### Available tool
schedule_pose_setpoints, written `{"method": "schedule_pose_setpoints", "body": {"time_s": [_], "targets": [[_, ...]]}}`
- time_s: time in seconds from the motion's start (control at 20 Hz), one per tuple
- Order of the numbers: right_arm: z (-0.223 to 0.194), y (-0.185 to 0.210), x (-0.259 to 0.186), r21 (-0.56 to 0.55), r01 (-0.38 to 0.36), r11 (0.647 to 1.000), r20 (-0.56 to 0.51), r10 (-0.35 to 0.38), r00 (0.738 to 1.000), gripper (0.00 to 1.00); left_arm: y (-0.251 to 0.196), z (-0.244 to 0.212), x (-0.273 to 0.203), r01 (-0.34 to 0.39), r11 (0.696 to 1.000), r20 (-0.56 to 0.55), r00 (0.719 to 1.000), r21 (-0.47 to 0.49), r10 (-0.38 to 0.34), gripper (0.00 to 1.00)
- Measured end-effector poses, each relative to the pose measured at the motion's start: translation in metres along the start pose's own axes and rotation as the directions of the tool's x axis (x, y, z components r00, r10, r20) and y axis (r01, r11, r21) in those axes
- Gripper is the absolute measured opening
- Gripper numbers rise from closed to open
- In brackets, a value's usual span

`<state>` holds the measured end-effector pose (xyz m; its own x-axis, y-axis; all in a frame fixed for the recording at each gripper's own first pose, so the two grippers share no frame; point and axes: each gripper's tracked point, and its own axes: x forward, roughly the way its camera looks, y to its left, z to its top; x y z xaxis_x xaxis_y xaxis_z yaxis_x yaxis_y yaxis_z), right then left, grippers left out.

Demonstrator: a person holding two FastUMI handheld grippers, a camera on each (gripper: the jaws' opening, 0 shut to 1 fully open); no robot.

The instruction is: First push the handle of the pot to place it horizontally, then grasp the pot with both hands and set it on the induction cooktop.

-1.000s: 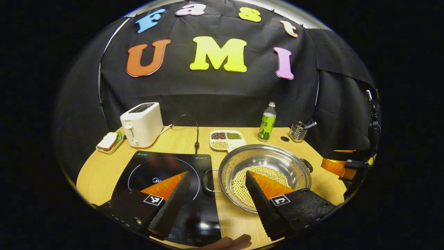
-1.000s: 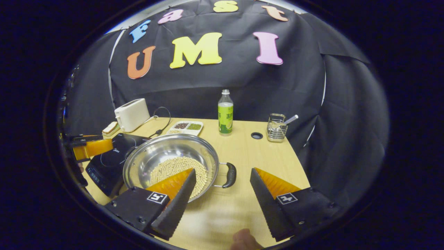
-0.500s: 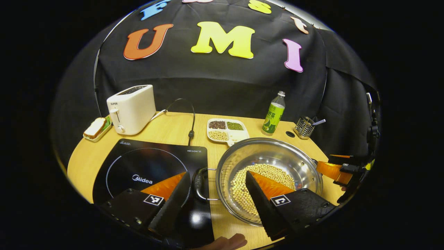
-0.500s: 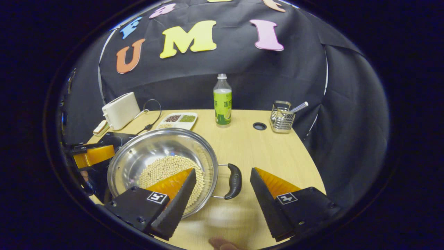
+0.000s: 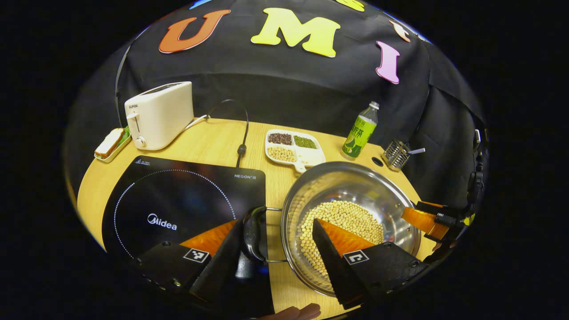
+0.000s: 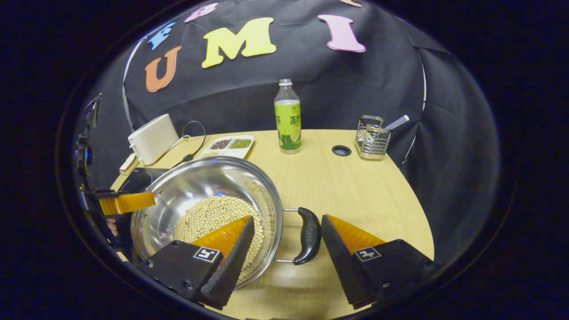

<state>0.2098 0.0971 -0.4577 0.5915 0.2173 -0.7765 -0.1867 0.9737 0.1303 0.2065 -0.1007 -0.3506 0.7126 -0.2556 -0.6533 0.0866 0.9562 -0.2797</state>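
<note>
Now the steel pot [image 5: 351, 200], with pale beans across its bottom, sits on the counter [image 6: 355, 186] just right of the induction cooktop [image 5: 178, 200]. Its left handle [image 5: 252, 233] lies between the spread fingers of the left gripper [image 5: 278, 240]; its right handle [image 6: 308, 234] lies inside the wide-open right gripper [image 6: 287, 235]. Neither gripper holds anything.

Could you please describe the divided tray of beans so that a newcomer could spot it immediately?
Start at the white toaster at the table's back edge and follow that edge toward the green bottle. Between them, behind the steel pot, lies the divided tray: flat, white, with separate dark, green and pale beans.
</note>
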Motion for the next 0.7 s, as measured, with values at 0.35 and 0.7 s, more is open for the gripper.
{"method": "schedule_pose_setpoints", "body": {"time_s": [0.35,0.7], "targets": [[-0.009,-0.011,0.01,0.034,0.017,0.999,-0.046,-0.016,0.999,0.67,0.017,0.0,0.006,-0.046,0.999,-0.015,0.999,0.0,0.046,0.71],[-0.009,-0.01,0.012,0.031,0.01,0.999,-0.064,-0.008,0.998,0.65,0.017,0.0,0.006,0.021,1.0,-0.007,1.0,-0.013,-0.021,0.6]]}}
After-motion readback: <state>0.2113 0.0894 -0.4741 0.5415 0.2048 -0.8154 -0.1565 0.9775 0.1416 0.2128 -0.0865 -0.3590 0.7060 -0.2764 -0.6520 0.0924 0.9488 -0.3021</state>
